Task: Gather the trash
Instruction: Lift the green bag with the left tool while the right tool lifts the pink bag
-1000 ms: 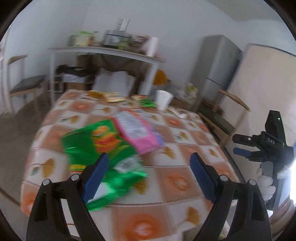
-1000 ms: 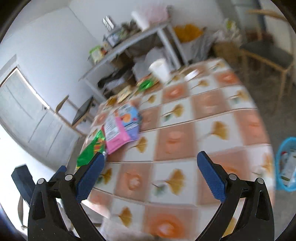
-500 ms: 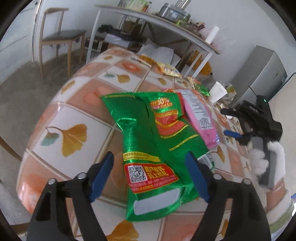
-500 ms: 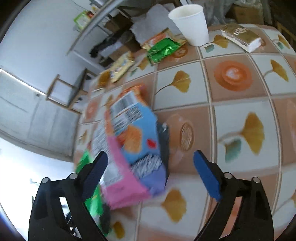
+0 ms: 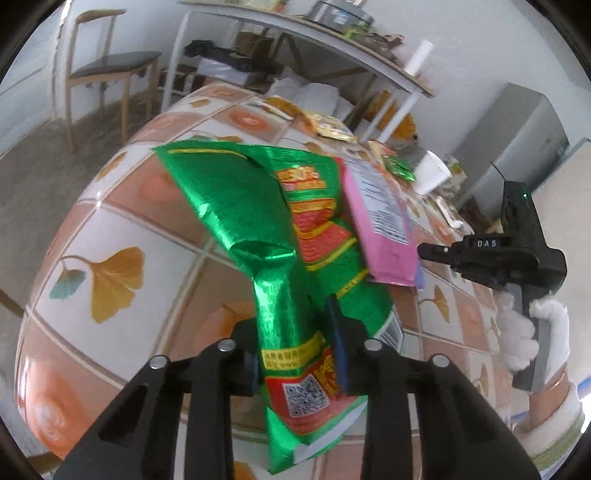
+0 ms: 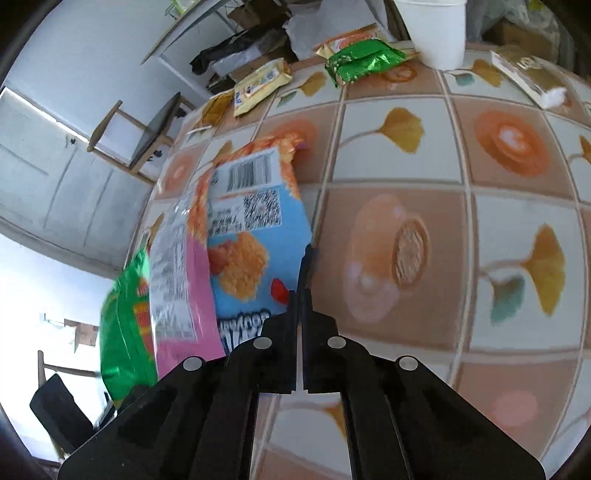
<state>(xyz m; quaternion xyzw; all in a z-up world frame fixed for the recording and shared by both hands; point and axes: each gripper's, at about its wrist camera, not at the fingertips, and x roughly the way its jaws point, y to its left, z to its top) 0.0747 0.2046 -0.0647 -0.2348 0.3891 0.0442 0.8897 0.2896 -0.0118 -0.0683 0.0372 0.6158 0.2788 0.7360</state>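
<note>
My left gripper [image 5: 295, 325] is shut on the near end of a green foil chip bag [image 5: 236, 199] that lies on the tiled table [image 5: 110, 229]. A pink and blue snack bag [image 5: 376, 214] lies partly on top of it. My right gripper [image 6: 304, 266] is shut on the right edge of that pink and blue bag [image 6: 243, 229]. The green bag [image 6: 122, 332] shows at the left of the right wrist view. The right gripper [image 5: 480, 254] is also in the left wrist view, at the right.
Farther on the table lie a small green wrapper [image 6: 362, 59], yellow snack packets [image 6: 258, 85], a white paper cup [image 6: 436, 29] and a gold wrapper [image 6: 528, 77]. A chair [image 5: 107, 70], a cluttered shelf [image 5: 306, 33] and a grey fridge [image 5: 517, 136] stand behind.
Both grippers moved in and closed. The left one took the green bag's near end; the right one took the edge of the pink and blue bag.
</note>
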